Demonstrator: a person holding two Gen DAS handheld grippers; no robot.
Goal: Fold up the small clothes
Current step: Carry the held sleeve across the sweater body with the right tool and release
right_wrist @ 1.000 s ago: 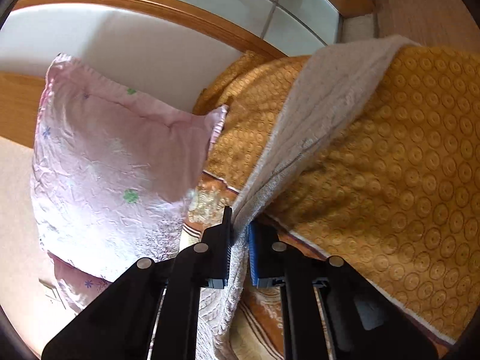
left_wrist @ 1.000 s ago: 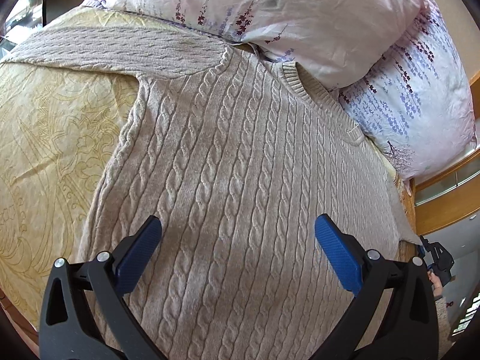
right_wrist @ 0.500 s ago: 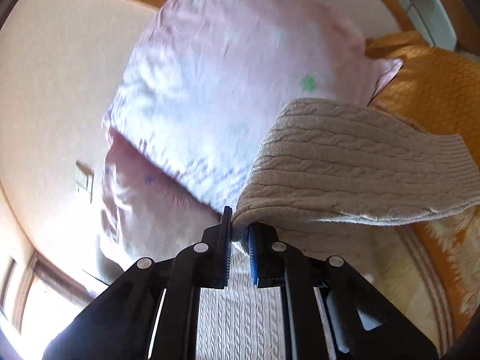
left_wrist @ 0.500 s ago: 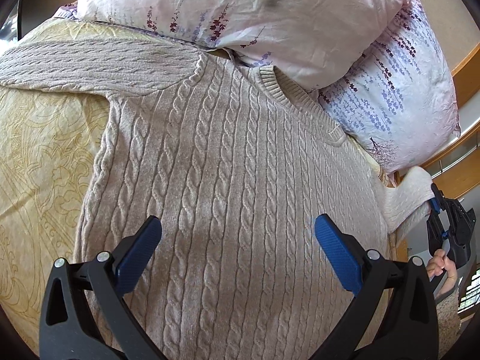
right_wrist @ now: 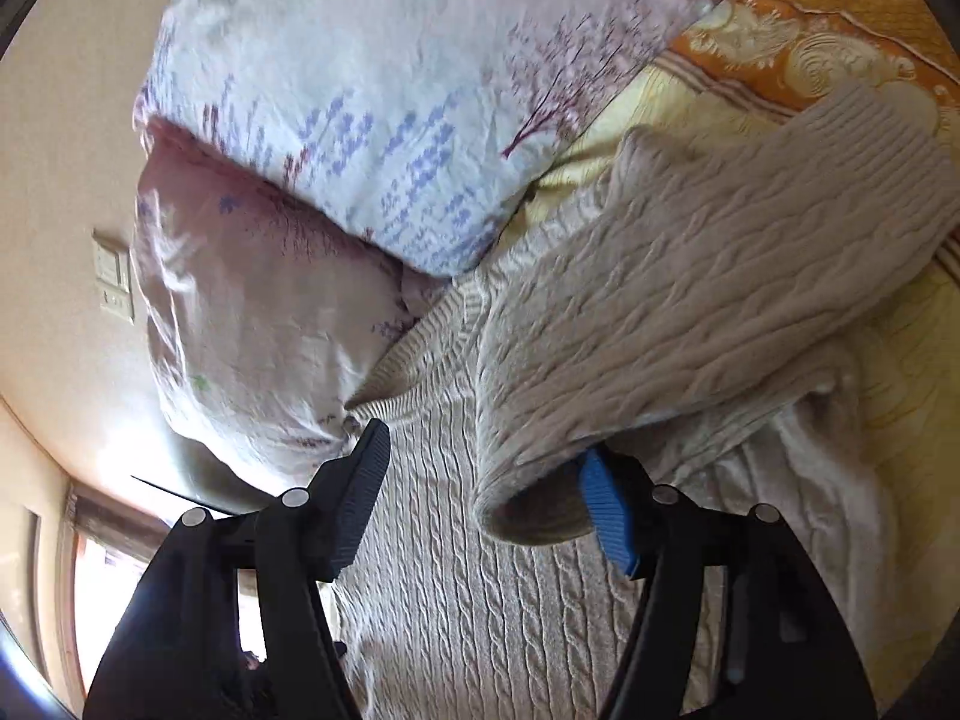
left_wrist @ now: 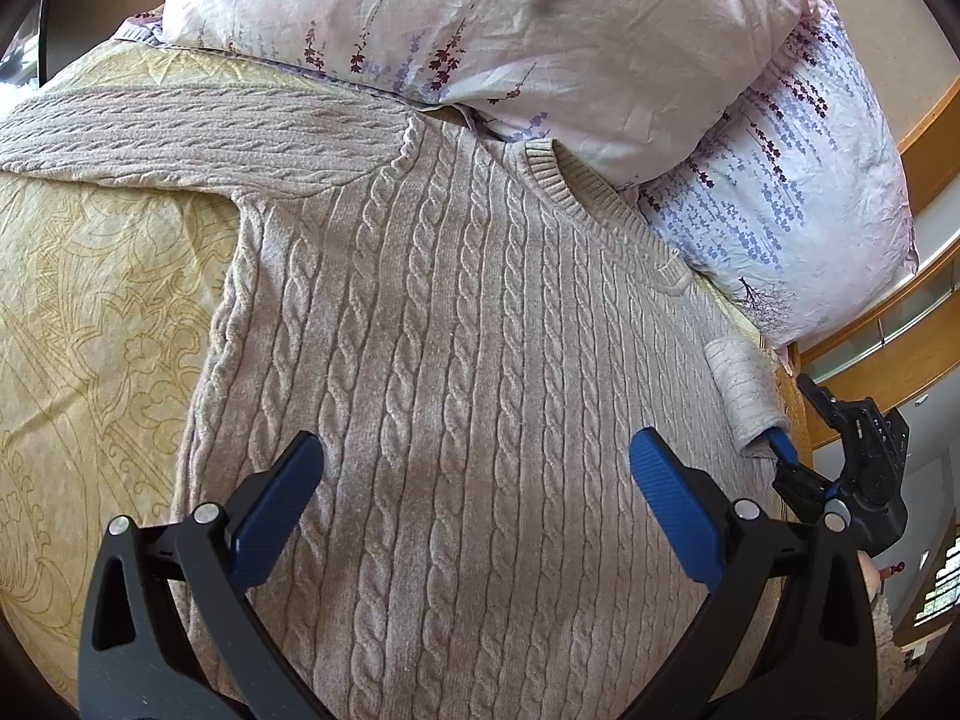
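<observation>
Beige sweater (left_wrist: 456, 360) on bed, left gripper (left_wrist: 474, 498) fingers spread, right gripper (right_wrist: 480, 486) fingers opening round sleeve cuff (right_wrist: 540, 498)

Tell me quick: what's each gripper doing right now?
Left gripper: open, hovering over the sweater, holding nothing.
Right gripper: jaws opening, the sleeve draped between them.

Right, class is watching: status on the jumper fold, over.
Left gripper open above sweater, empty. Right gripper opening, sleeve cuff lying loose between the jaws, folded onto the body. Pillows crowd the collar.
</observation>
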